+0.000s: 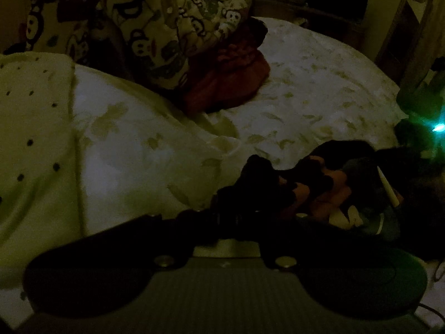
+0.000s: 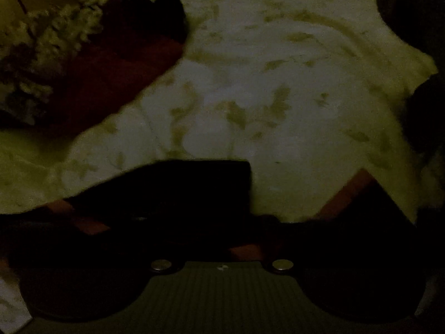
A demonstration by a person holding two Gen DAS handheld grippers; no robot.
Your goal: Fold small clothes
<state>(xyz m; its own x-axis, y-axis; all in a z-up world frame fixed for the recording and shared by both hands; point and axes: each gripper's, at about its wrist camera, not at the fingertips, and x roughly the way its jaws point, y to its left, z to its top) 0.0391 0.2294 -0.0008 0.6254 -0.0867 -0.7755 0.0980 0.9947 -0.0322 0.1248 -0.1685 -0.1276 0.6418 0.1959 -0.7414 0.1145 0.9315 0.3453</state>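
A dim bed (image 1: 306, 89) covered by a pale leaf-print sheet is seen. A small dark garment with orange patches (image 1: 319, 186) lies bunched on the sheet, and its near edge is pinched by the nearly closed left hand-held gripper (image 1: 236, 208). The right hand-held gripper (image 2: 292, 194) is seen narrowly parted over bare sheet; whether anything is gripped cannot be told. A red cloth (image 1: 233, 83) is heaped beneath a cartoon-print blanket (image 1: 155, 27).

White leaf-print bedsheet (image 1: 306, 83), red garment (image 1: 230, 83), cartoon-print cloth (image 1: 167, 27)
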